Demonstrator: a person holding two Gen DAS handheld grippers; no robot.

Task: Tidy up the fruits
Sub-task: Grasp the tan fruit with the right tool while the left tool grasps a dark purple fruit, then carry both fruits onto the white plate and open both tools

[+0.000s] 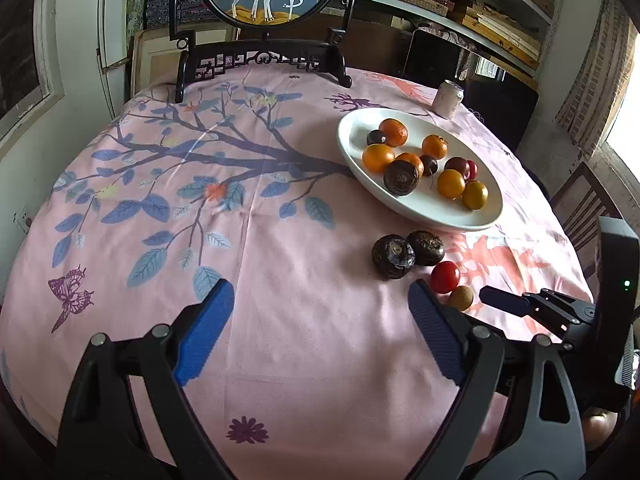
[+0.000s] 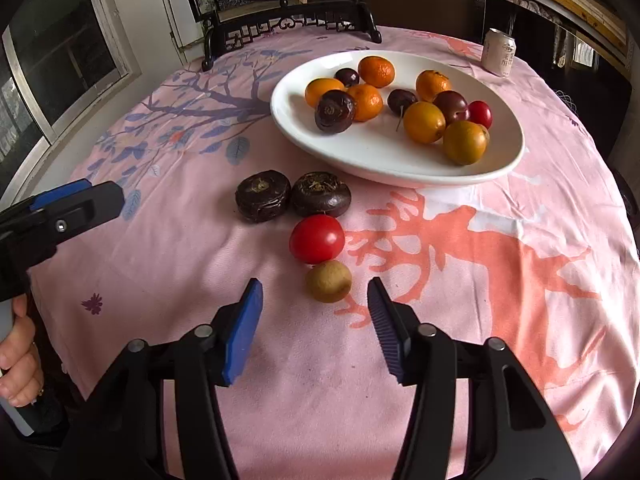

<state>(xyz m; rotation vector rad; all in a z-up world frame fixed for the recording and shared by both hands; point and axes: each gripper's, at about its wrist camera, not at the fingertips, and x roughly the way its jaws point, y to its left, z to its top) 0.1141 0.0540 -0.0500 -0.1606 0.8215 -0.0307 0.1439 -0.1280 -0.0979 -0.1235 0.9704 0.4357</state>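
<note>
Your right gripper (image 2: 316, 304) has its jaws partly open and empty; the small tan fruit (image 2: 329, 281) lies on the pink tablecloth (image 2: 500, 320) just ahead of the gap between them, untouched. Touching it on the far side is the red tomato (image 2: 317, 239), then two dark water chestnuts (image 2: 294, 196) side by side, and beyond them the white plate (image 2: 376, 152) of fruit. Your left gripper (image 1: 320, 300) is spread wide, holding nothing, bare cloth between its jaws; the fruits lie just ahead of its right jaw

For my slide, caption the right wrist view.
Open right gripper nears a small brown fruit beside a tomato.
</note>
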